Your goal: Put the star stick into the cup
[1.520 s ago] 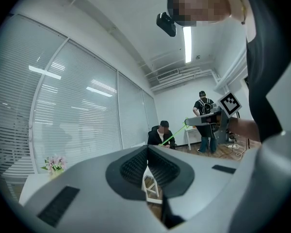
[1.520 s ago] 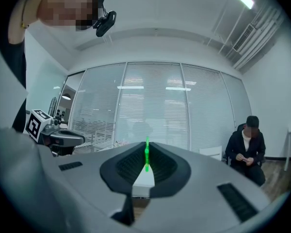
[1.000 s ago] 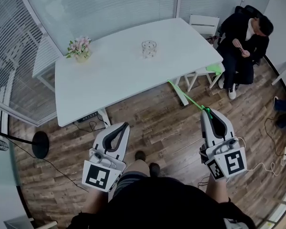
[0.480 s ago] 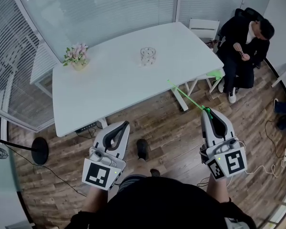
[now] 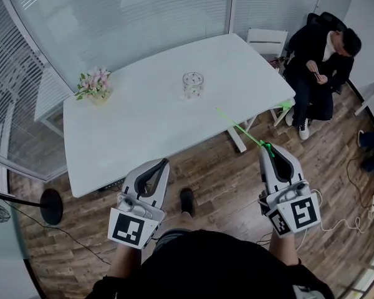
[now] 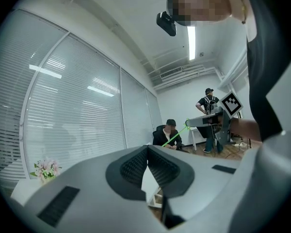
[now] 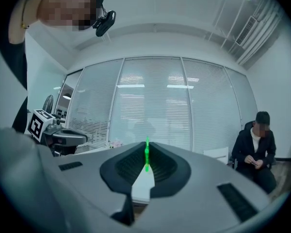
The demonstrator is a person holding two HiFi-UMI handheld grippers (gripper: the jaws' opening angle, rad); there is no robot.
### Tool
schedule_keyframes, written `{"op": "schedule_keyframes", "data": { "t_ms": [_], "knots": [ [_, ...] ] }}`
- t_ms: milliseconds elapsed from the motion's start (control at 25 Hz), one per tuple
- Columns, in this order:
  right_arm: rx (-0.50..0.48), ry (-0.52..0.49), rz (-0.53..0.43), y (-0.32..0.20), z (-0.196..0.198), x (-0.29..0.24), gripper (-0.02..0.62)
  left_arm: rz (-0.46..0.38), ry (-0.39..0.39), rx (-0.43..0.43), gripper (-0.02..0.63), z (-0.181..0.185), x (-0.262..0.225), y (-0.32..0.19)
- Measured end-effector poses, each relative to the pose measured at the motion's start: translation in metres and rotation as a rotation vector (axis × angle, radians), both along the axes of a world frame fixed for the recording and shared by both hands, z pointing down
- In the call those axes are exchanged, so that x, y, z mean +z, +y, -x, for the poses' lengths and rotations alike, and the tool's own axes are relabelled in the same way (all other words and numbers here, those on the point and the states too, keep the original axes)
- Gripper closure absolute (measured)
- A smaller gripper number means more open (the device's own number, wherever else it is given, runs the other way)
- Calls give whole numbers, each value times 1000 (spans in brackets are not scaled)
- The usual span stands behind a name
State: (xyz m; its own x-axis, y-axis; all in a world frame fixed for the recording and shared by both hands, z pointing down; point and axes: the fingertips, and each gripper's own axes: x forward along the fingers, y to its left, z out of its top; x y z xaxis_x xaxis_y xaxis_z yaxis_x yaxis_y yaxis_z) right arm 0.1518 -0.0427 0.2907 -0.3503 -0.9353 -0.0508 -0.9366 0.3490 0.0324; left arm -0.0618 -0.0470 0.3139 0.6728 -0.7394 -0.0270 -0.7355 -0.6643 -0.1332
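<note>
Green star stick (image 5: 242,128) juts from the right claw (image 5: 269,148), whose jaws are clenched on its lower end. It is held over the wooden floor (image 5: 218,176) and points at the white counter (image 5: 143,126). The clear cup (image 5: 193,84) stands on the counter, well apart from the stick, with flowers (image 5: 93,85) farther left. The left claw (image 5: 164,163) is pressed together and empty. A seated person (image 5: 318,58) is far right.
</note>
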Motion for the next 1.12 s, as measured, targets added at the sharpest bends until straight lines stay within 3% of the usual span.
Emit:
{"op": "schedule_keyframes", "data": {
  "t_ms": [1120],
  "knots": [
    [46,27,38,-155,25,-2,574,23,9,61,592,21,-4,-167]
  ]
}}
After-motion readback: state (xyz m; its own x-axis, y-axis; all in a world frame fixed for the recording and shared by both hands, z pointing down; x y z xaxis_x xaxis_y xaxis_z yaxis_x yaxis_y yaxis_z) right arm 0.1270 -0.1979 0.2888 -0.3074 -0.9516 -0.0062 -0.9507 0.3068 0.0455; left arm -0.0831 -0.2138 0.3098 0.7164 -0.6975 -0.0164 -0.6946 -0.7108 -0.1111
